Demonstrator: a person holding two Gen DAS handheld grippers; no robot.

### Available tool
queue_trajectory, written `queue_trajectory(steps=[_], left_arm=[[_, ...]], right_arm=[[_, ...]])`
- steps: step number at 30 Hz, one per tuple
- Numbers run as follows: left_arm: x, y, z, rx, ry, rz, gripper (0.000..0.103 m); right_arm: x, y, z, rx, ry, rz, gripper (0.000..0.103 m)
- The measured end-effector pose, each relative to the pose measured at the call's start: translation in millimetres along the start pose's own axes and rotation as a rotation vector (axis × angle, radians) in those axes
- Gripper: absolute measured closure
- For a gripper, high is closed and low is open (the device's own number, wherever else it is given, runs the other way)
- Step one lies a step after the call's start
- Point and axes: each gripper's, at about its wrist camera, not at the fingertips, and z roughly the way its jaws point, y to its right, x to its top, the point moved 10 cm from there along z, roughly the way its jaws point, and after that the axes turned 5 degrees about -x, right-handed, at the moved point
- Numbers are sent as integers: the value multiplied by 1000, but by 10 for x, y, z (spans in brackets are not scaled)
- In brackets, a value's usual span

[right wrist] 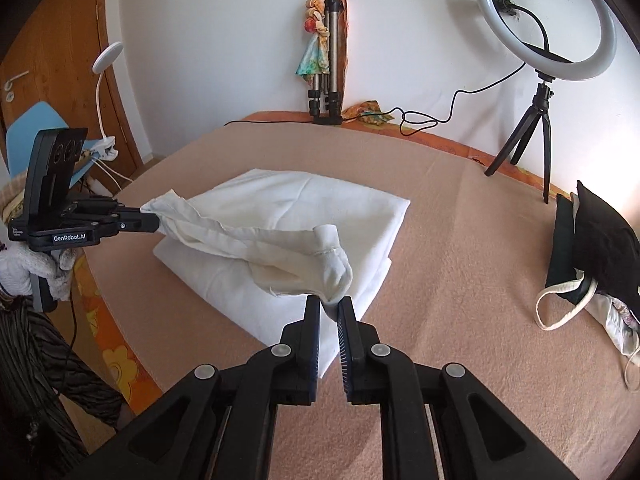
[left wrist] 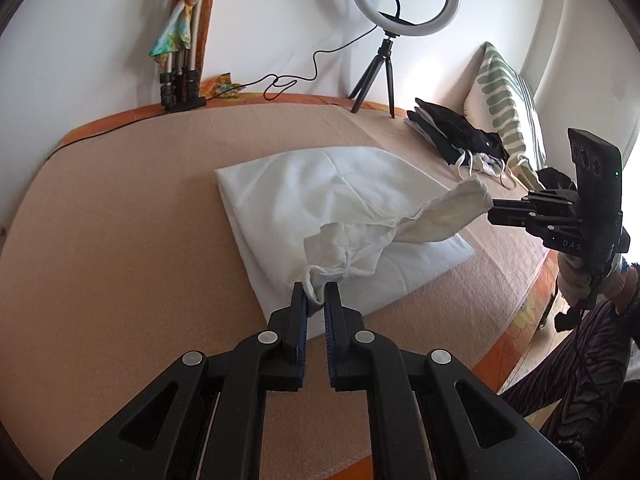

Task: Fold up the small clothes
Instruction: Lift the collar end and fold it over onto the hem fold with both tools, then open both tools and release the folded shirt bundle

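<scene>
Two black hand-held grippers are sharing one small cream-white cotton garment [left wrist: 396, 224] between them, and I am holding it stretched above the folded white sheet [left wrist: 304, 188] that is lying on the peach-coloured blanket of the bed [left wrist: 132, 224]. My left hand-held gripper [left wrist: 315, 300] is pinching a bunched hem corner of the garment between its blue-padded fingers [left wrist: 301, 308], clenched on the cloth. My right hand-held gripper [right wrist: 329, 307] is doing the same at the opposite end, its jaws closing on a twisted tip of fabric, and from the left wrist view it is reaching in from the right side with the garment's wide end hanging at its tips. The cloth is sagging a little in the middle and is drooping toward the sheet; I cannot tell whether it is touching. Well apart from it, toward the far right of the bed, a pile of dark and pale clothes [right wrist: 592, 248] is sitting near a green-and-white striped pillow [left wrist: 508, 108]. A white ring light on a small black tripod [right wrist: 544, 20] is standing at the wall edge of the bed, and a folded silver tripod wrapped in a colourful scarf [right wrist: 326, 56] is leaning against the white wall.
</scene>
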Motion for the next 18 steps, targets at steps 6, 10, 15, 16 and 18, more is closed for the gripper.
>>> queue_trajectory(steps=[6, 10, 15, 16, 18], left_arm=[[-154, -53, -253, -12, -2, -40, 92], [-169, -213, -227, -46, -4, -192, 72], [-248, -359, 6, -195, -37, -477, 68], [-268, -375, 46, -210, -42, -512, 68], [-293, -364, 113, -247, -55, -555, 68]], right_arm=[[-121, 98, -292, 125, 15, 164, 68], [-188, 226, -117, 161, -52, 332, 65], [-328, 323, 179, 243, -146, 525, 64], [-334, 328, 208, 252, -154, 540, 64], [-345, 319, 244, 256, -171, 545, 64]])
